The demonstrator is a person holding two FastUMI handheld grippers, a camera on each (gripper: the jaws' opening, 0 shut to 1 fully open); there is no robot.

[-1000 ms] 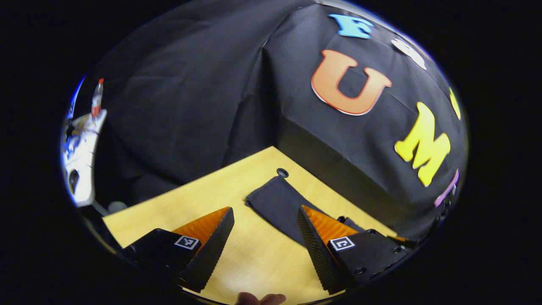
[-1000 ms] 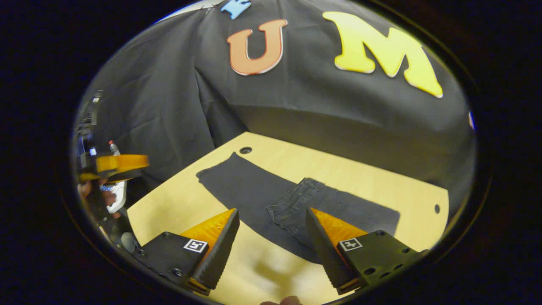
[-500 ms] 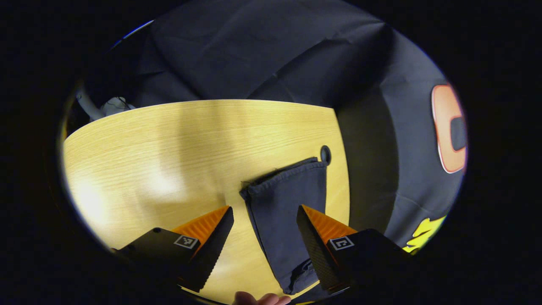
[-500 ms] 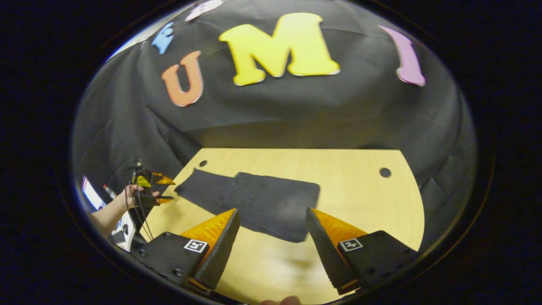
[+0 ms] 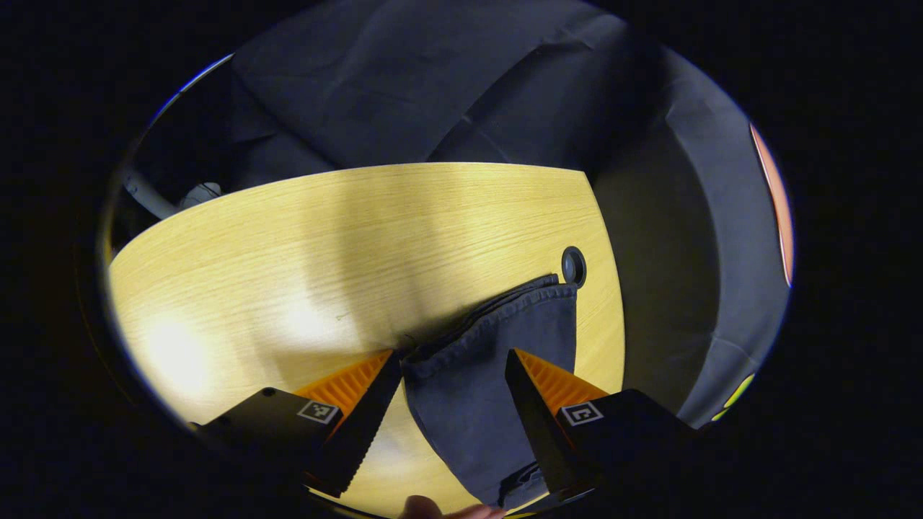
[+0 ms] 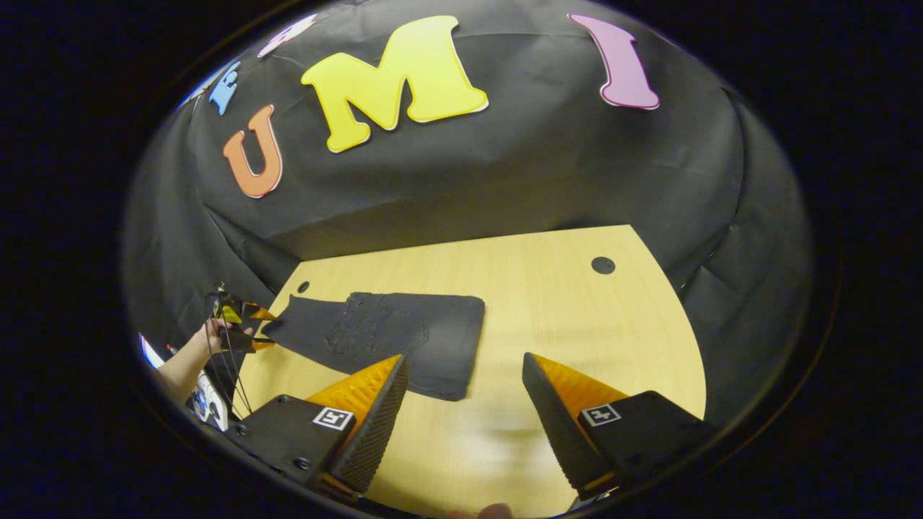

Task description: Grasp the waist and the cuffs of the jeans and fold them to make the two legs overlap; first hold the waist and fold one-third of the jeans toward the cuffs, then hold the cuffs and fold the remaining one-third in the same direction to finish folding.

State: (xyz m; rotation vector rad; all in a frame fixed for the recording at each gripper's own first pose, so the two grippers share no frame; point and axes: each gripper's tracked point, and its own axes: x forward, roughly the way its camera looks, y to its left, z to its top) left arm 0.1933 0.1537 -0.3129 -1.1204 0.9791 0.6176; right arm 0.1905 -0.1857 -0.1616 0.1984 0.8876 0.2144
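Left hand-held gripper [image 5: 451, 389]: fingers spread apart, released, grasping nothing. It stands low over the cuff end of the jeans [image 5: 490, 375], the dark cloth running up between the two fingers; whether either finger touches the cloth cannot be told. The cuffs [image 5: 505, 306] lie stacked, their hemmed edge slanting toward a round cable hole [image 5: 574, 266] just beside the far corner of the hem.

Counter [image 5: 288, 245]: light wood grain, wide bare surface to the left of and beyond the cuffs; its far edge curves against the black cloth wall. To the right of the jeans, a narrow strip of wood before the counter's edge.

Right hand-held gripper [image 6: 465, 411]: fingers wide apart, released, holding nothing, above bare counter [image 6: 577, 324]. The jeans [image 6: 389, 335] lie flat ahead and to the left, the folded portion with a back pocket uppermost, its near right corner just beyond the left finger. The cuff end reaches toward the counter's left edge, where the left hand-held gripper [image 6: 249, 328] and the hand [image 6: 209, 335] holding it show. A second cable hole [image 6: 603, 265] sits well apart on the right, broad open wood around it.
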